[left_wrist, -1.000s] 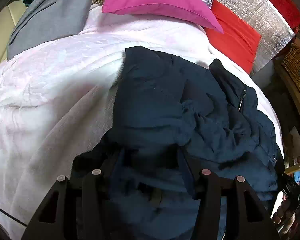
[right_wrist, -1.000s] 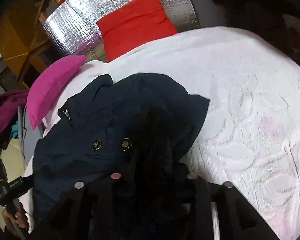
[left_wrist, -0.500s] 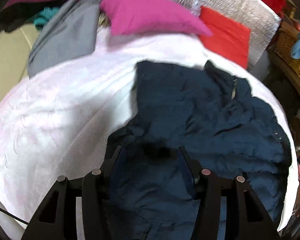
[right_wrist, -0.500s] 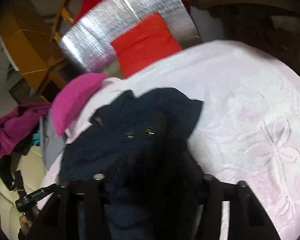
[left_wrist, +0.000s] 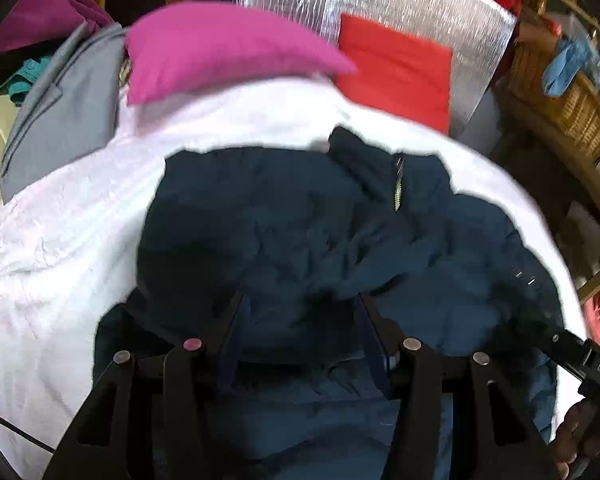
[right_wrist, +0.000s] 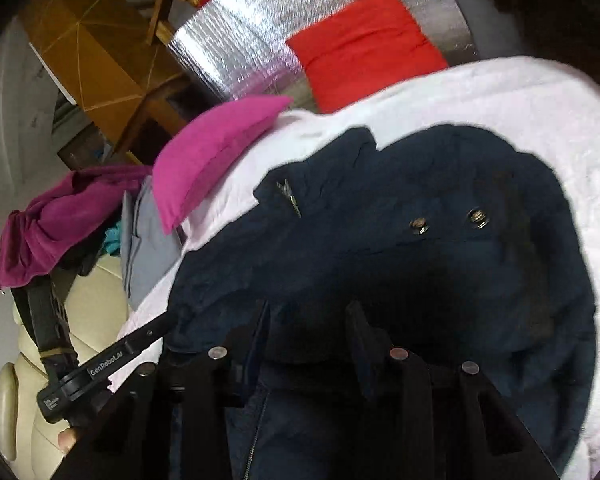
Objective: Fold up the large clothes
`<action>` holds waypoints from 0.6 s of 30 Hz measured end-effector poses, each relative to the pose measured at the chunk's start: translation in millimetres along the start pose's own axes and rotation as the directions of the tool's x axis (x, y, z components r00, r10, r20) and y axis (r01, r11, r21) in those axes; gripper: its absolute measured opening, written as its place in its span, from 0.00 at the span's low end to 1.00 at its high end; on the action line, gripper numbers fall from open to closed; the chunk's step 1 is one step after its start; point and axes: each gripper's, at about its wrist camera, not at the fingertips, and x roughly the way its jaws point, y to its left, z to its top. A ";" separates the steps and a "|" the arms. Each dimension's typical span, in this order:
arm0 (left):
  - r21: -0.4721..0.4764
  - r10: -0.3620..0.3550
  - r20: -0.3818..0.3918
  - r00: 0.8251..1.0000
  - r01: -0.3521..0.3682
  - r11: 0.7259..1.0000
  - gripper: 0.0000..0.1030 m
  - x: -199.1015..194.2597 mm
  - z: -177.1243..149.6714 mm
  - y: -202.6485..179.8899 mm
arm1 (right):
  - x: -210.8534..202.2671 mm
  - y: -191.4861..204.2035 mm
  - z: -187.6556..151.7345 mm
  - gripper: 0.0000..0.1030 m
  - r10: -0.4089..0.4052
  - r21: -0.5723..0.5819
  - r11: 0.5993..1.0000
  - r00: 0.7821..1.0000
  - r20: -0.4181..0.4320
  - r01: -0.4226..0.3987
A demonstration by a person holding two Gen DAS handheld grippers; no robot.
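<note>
A dark navy jacket (left_wrist: 284,224) with a zipper and two metal snaps lies spread on the pale pink bedspread (left_wrist: 60,240); it also shows in the right wrist view (right_wrist: 400,264). My left gripper (left_wrist: 302,316) has its jaws apart with jacket fabric lying between them. My right gripper (right_wrist: 306,320) likewise has its jaws apart with the jacket's near edge between them. Whether either one pinches the cloth is hidden by dark folds. Each gripper shows at the edge of the other's view.
A magenta pillow (left_wrist: 220,48) and a grey garment (left_wrist: 60,104) lie at the bed's far left. A red cushion (left_wrist: 396,68) leans on a silver foil panel (left_wrist: 380,0). A wicker shelf (left_wrist: 560,96) stands to the right. A cream sofa (right_wrist: 60,320) is left of the bed.
Both grippers have pulled back and up with the jacket's near edge. The crumpled jacket has spread out flatter across the bedspread, and more of the room behind shows.
</note>
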 end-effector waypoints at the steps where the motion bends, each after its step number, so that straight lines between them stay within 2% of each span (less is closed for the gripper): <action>1: 0.004 0.011 -0.026 1.000 -0.011 1.000 0.53 7.2 -1.6 0.8 | 7.0 -2.0 -2.0 0.40 -0.015 0.000 1.000 0.999 -0.037 0.015; 4: 0.054 0.058 -0.093 0.994 -0.053 0.997 0.53 19.0 -11.2 -0.6 | 18.8 -6.3 -10.6 0.38 -0.045 -0.022 0.999 0.991 -0.126 0.043; 8: 0.198 0.129 -0.096 0.987 -0.108 0.974 0.54 20.4 -26.1 -11.6 | 21.0 -13.4 -18.8 0.36 -0.044 -0.038 0.999 0.984 -0.171 0.038; 10: 0.212 0.136 -0.090 0.987 -0.114 0.971 0.54 19.4 -28.2 -11.9 | 20.2 -16.8 -18.9 0.36 -0.024 -0.019 1.000 0.983 -0.180 0.021; 12: 0.184 0.112 -0.089 0.990 -0.094 0.978 0.53 15.1 -26.4 -6.7 | 15.4 -19.4 -15.7 0.36 -0.001 0.003 1.000 0.983 -0.186 0.002; 15: 0.126 0.054 -0.088 0.995 -0.043 0.991 0.53 2.3 -17.9 4.4 | -2.4 -24.8 -4.6 0.36 0.040 0.039 0.999 0.990 -0.135 -0.035; 18: 0.095 0.035 -0.015 0.999 -0.033 0.995 0.53 -20.1 -8.0 16.5 | -35.9 -38.0 9.5 0.39 0.068 0.060 0.996 0.998 -0.014 -0.067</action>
